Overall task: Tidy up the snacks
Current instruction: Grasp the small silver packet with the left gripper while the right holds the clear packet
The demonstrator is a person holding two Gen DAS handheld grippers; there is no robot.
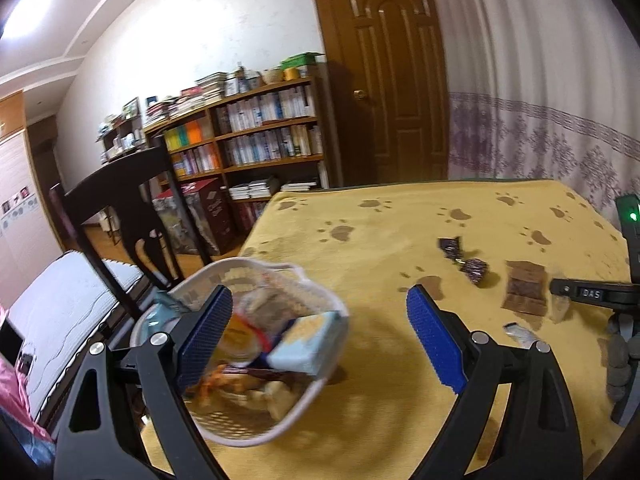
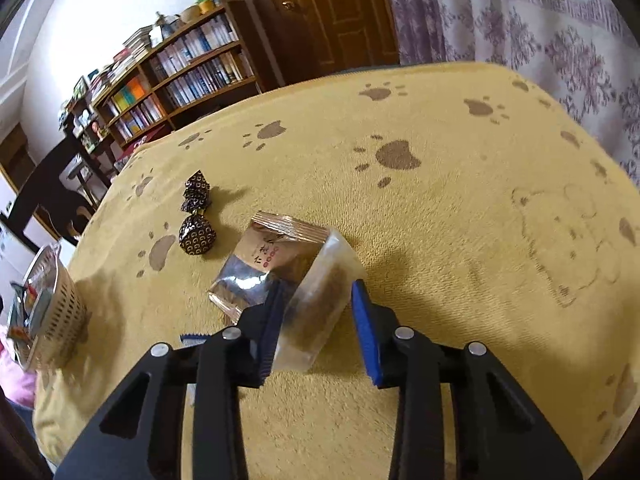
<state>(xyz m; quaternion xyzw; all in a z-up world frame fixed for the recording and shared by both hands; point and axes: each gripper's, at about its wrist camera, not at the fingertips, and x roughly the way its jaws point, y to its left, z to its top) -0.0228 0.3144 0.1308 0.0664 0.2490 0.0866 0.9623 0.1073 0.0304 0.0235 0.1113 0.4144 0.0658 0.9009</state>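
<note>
While the left gripper [image 1: 320, 332] hangs wide apart over the white snack basket [image 1: 312, 280] at the blanket's [image 2: 440, 208] edge, the right gripper [image 2: 316, 316] straddles a clear snack packet [image 2: 320, 280], jaws not closed, beside two dark wrapped candies [image 2: 196, 216].

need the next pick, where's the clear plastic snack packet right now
In the right wrist view the clear plastic snack packet lies on the yellow paw-print cloth, between the open right gripper fingers, against the brown foil packet.

Bookshelf [image 1: 256, 128], wooden door [image 1: 384, 80], chair [image 1: 120, 208]
</note>
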